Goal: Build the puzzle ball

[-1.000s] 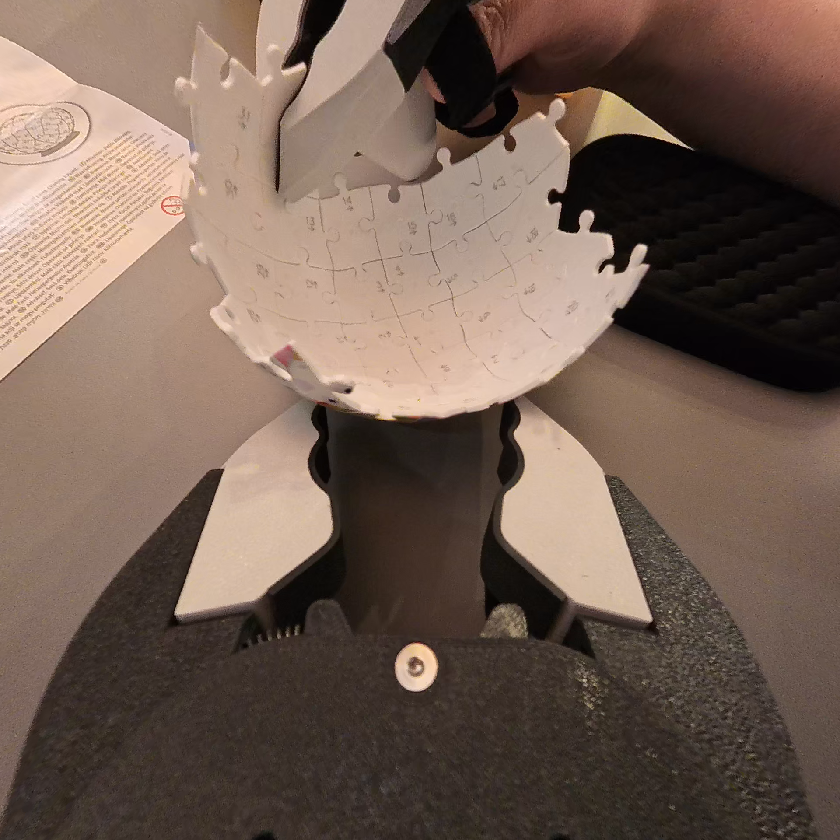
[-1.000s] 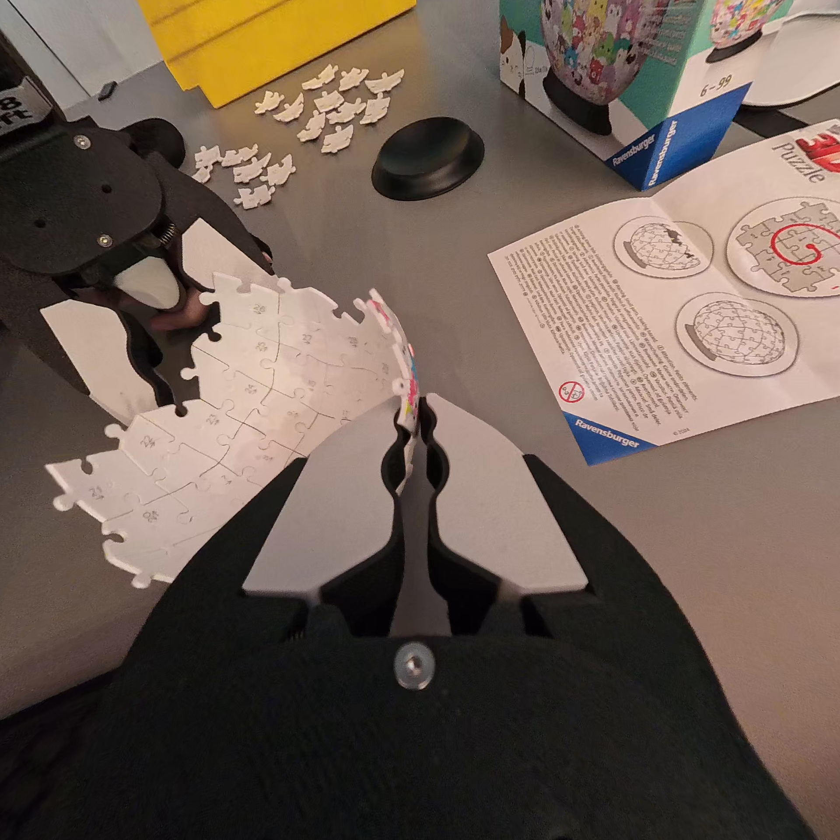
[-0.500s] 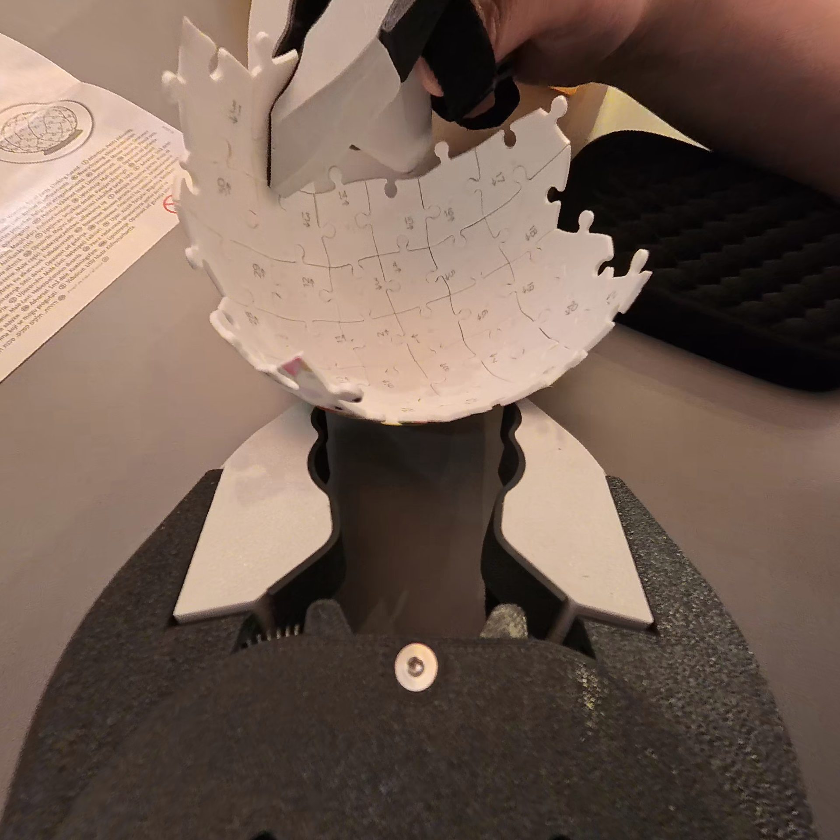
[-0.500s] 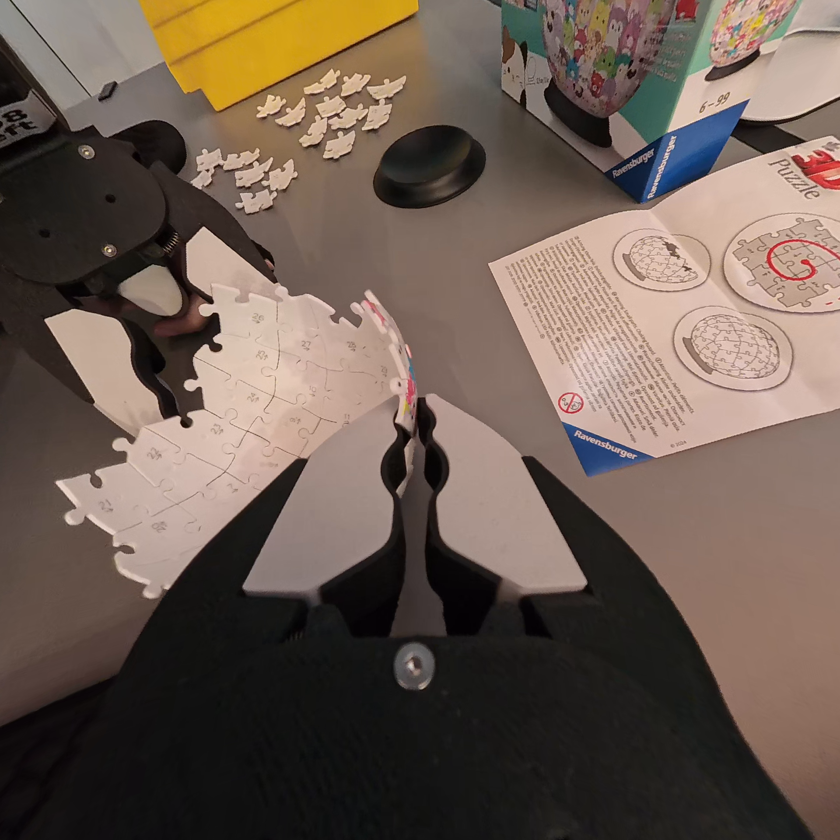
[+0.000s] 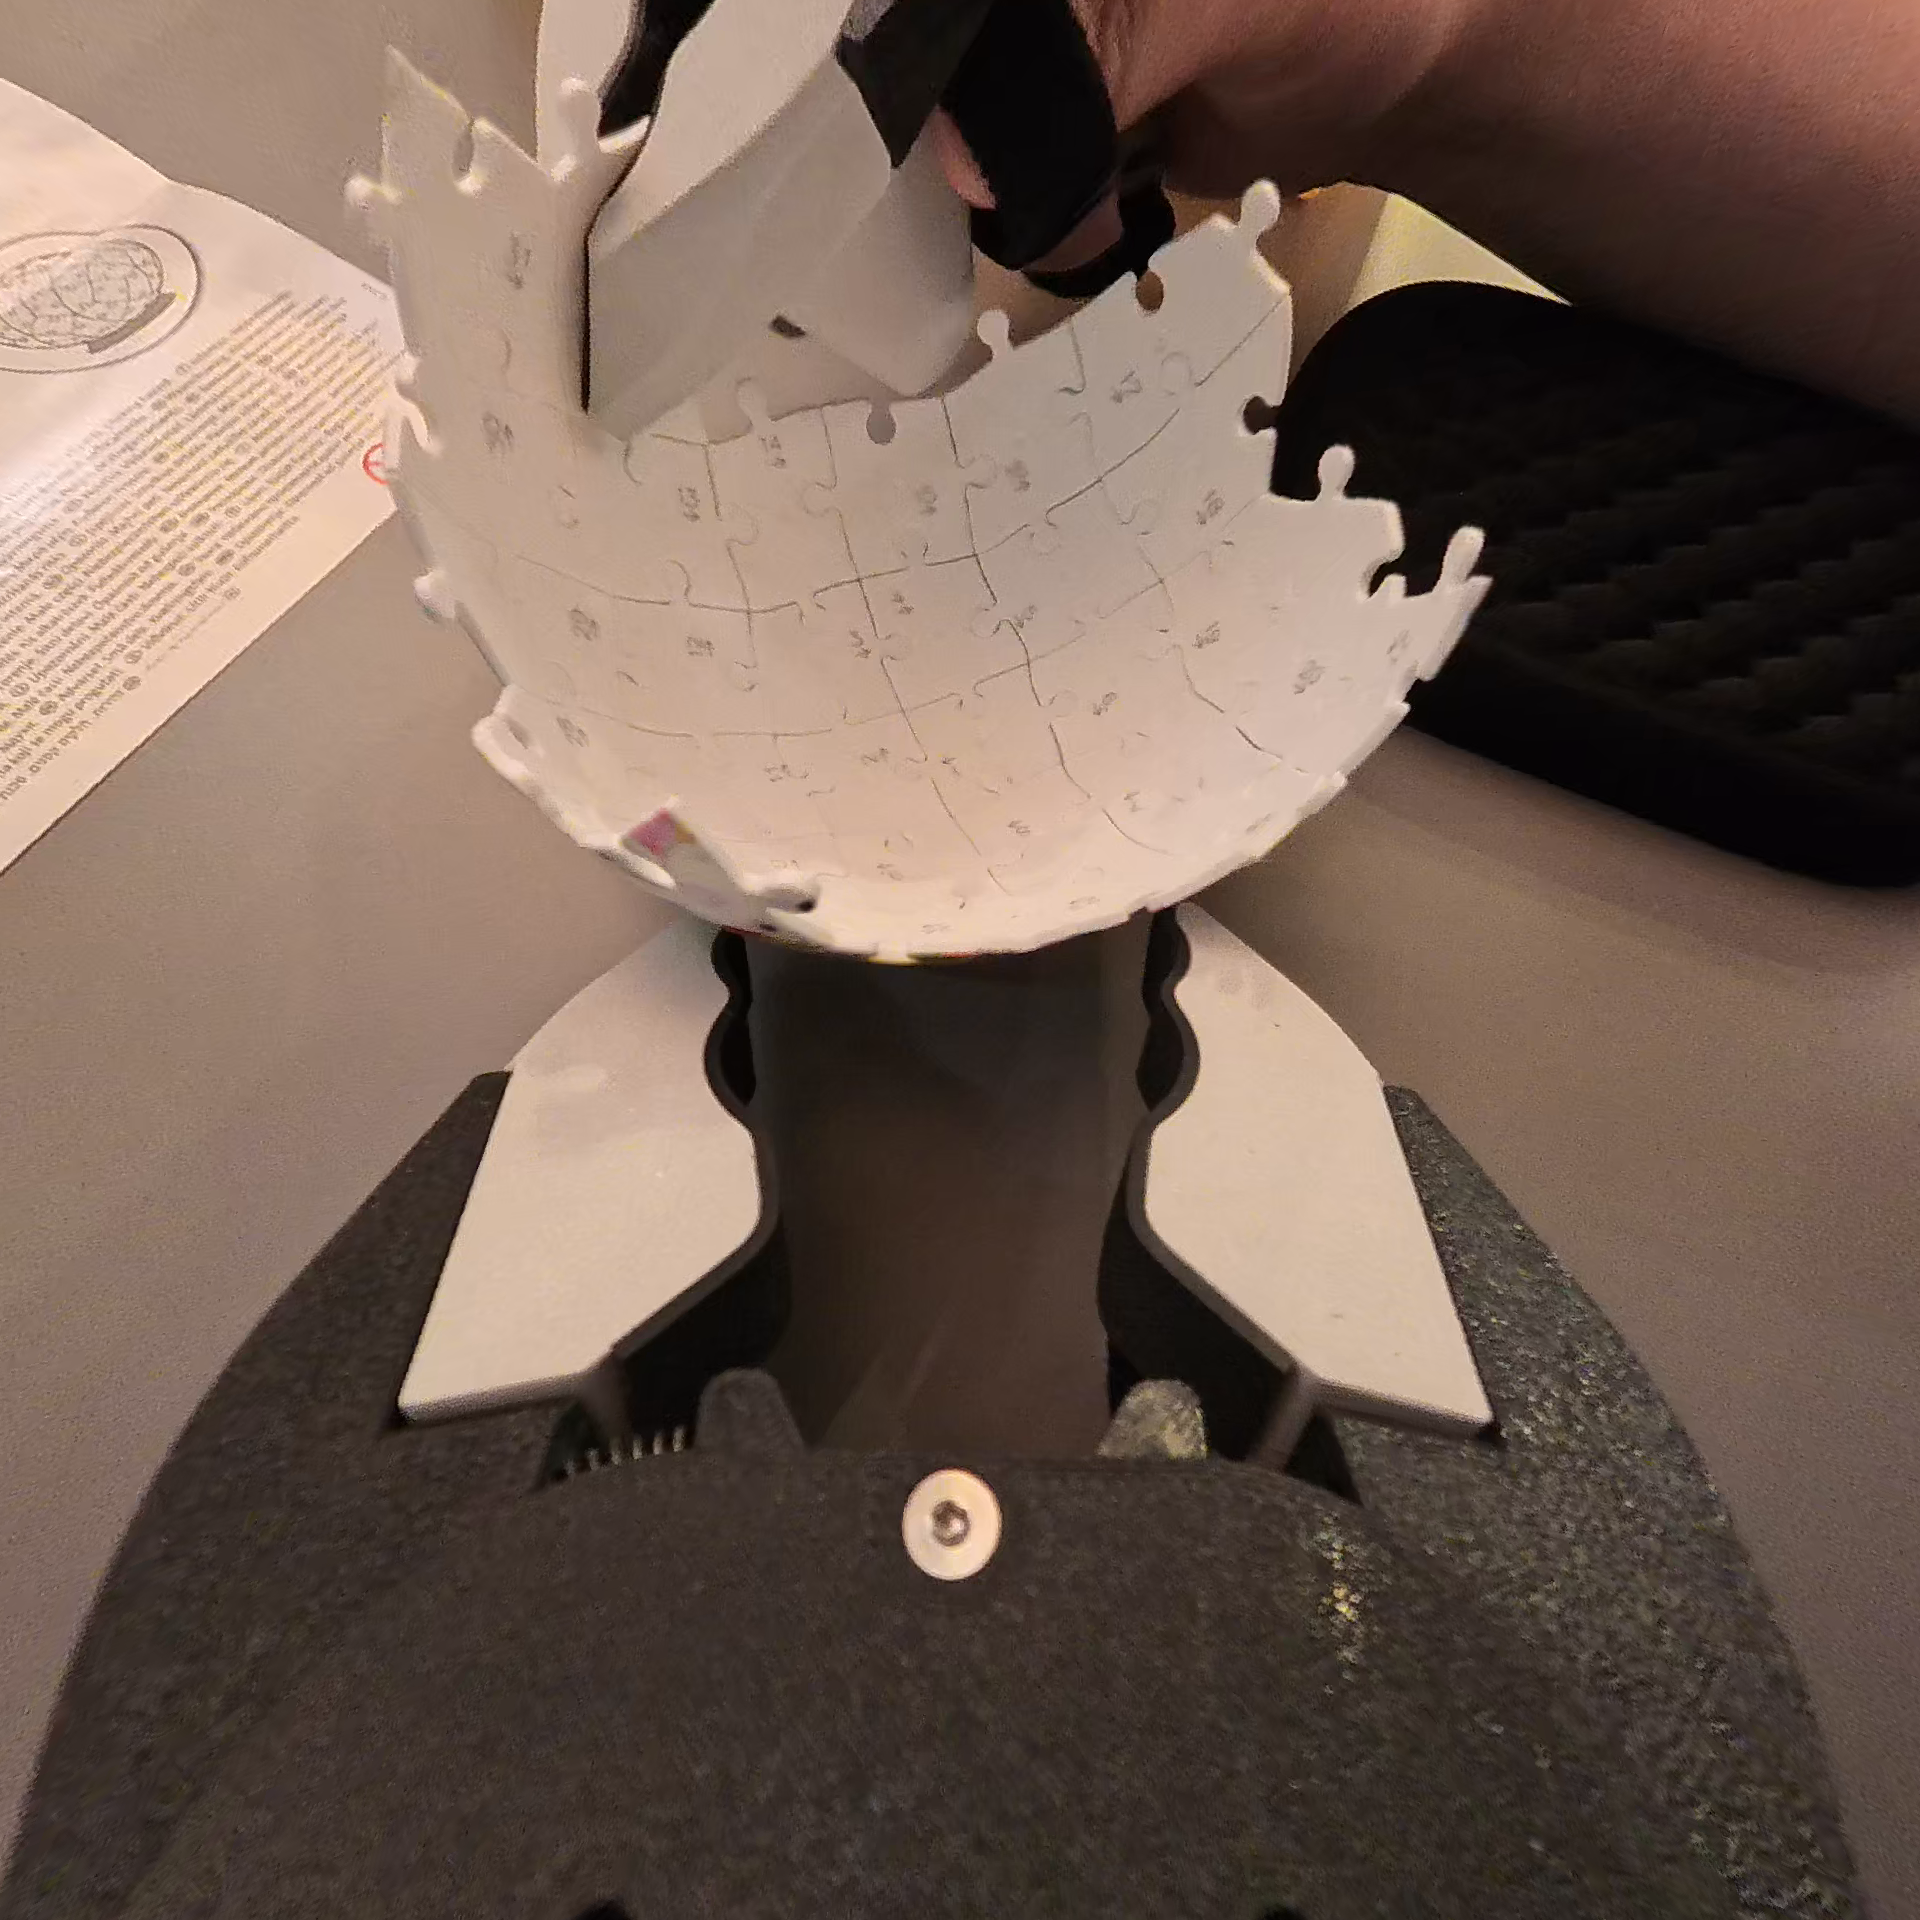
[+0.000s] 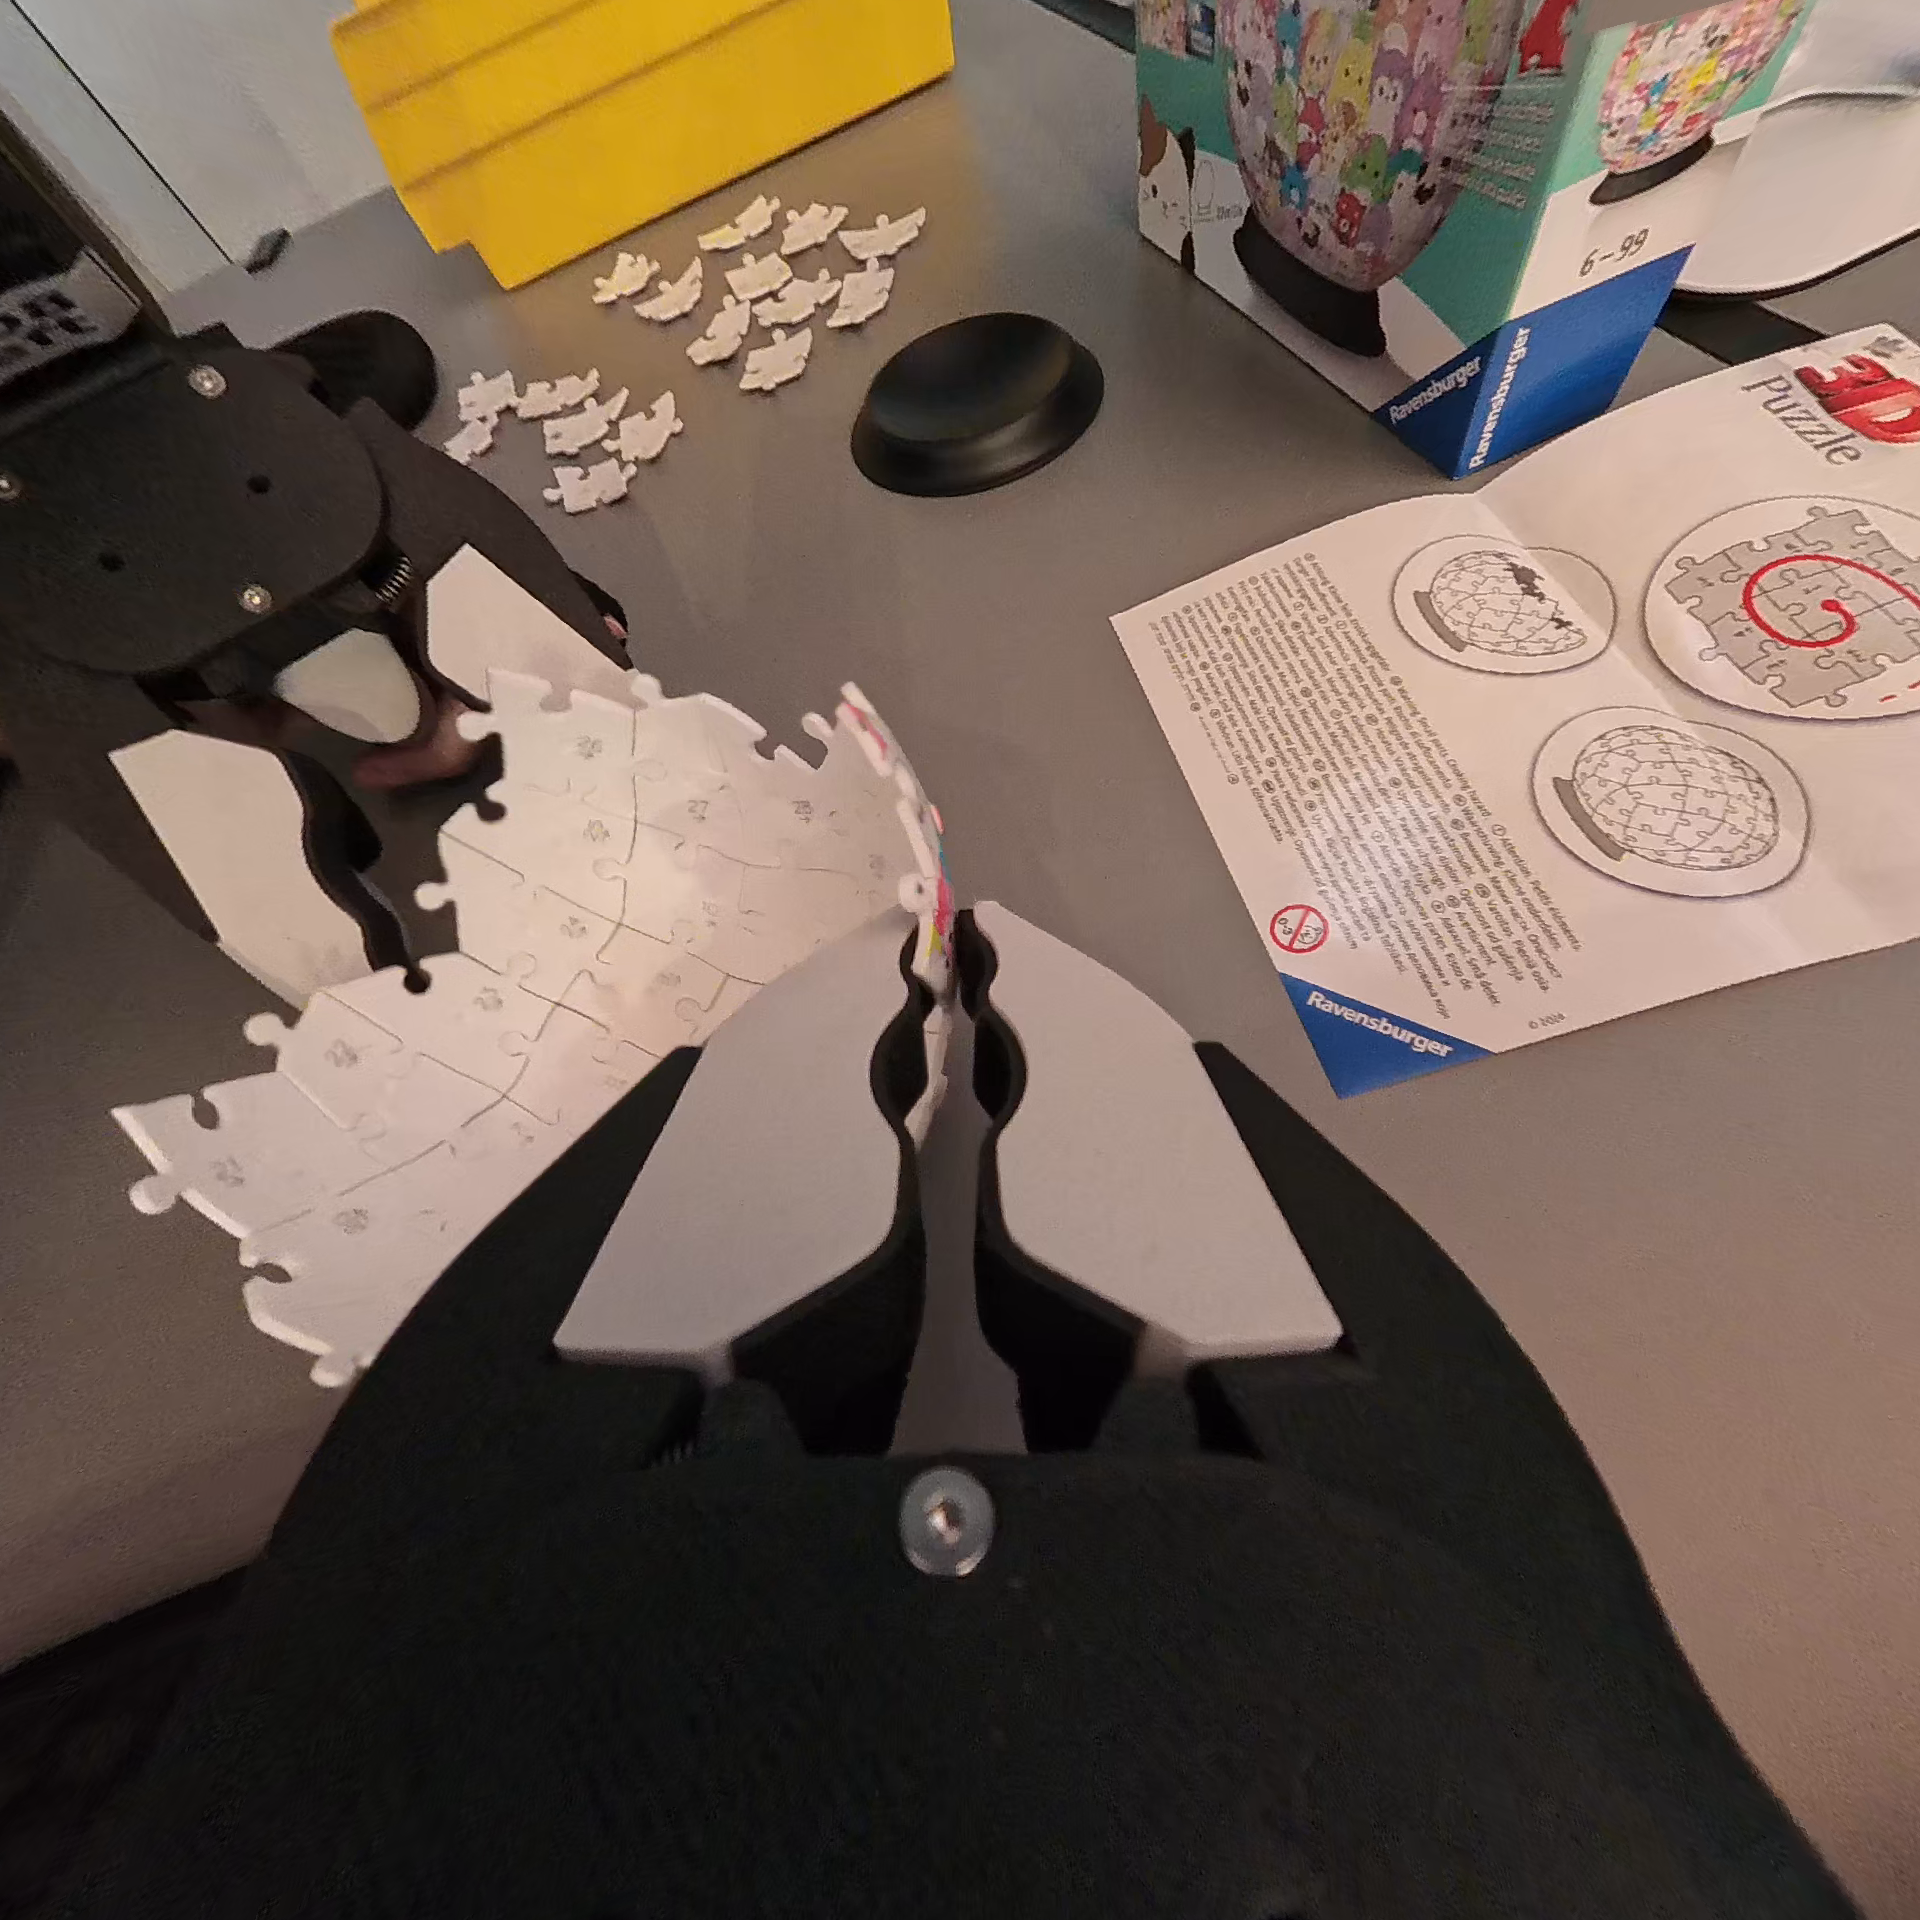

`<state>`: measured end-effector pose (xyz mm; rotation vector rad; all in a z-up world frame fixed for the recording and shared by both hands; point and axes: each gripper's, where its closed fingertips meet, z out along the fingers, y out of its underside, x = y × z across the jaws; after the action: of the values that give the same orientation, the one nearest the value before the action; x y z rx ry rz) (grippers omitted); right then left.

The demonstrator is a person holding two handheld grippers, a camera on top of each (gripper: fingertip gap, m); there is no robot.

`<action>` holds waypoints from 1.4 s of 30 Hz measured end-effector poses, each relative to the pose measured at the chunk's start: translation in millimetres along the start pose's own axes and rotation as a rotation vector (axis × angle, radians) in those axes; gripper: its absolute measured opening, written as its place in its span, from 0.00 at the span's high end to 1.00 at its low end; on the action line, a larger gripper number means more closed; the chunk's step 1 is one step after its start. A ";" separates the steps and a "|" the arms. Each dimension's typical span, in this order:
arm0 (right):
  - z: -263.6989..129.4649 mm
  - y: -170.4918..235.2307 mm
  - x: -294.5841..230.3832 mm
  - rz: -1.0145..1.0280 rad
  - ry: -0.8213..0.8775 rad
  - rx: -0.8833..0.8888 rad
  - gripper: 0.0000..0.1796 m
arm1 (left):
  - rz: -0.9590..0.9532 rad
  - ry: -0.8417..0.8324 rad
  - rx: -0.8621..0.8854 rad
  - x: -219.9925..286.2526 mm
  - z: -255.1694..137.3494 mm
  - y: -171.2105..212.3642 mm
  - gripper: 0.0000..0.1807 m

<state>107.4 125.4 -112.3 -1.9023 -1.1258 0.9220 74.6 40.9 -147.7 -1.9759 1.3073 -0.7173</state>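
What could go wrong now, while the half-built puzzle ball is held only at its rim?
1. The right tongs pinch only the thin rim of the puzzle shell; the curved wall could flex and joints pop apart.
2. The left tongs are open around the opposite edge, so they may give little support if the shell slips.
3. The protruding edge tabs could bend if they hit the table.

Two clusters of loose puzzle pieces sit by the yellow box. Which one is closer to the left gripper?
The smaller cluster, lying just beyond the left gripper. The larger cluster sits farther back, between the yellow box and the black stand.
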 end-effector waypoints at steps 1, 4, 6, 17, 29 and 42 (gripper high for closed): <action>0.2 0.7 -0.3 -0.013 0.005 -0.010 0.98 | 0.000 0.000 -0.001 0.0 0.1 0.2 0.59; -0.9 -2.7 -0.9 -0.038 0.019 -0.016 0.98 | -0.005 0.000 -0.001 -0.3 -0.2 0.2 0.59; -0.9 -3.4 -1.4 -0.060 0.033 -0.028 0.98 | -0.006 0.001 -0.002 -0.3 -0.2 0.4 0.59; -5.2 -12.2 -8.7 -0.130 0.023 -0.024 0.86 | 0.009 -0.001 -0.007 0.6 1.0 0.4 0.60; -5.3 -17.5 3.8 -0.167 0.055 -0.220 0.92 | 0.015 -0.001 -0.009 0.5 2.0 -0.4 0.60; 1.1 -10.4 5.6 -0.163 0.017 -0.344 0.98 | 0.007 0.000 -0.013 -1.1 2.9 -0.6 0.59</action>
<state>104.4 134.4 -105.2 -2.0437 -1.4810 0.6525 76.7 42.8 -149.2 -1.9805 1.3211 -0.7076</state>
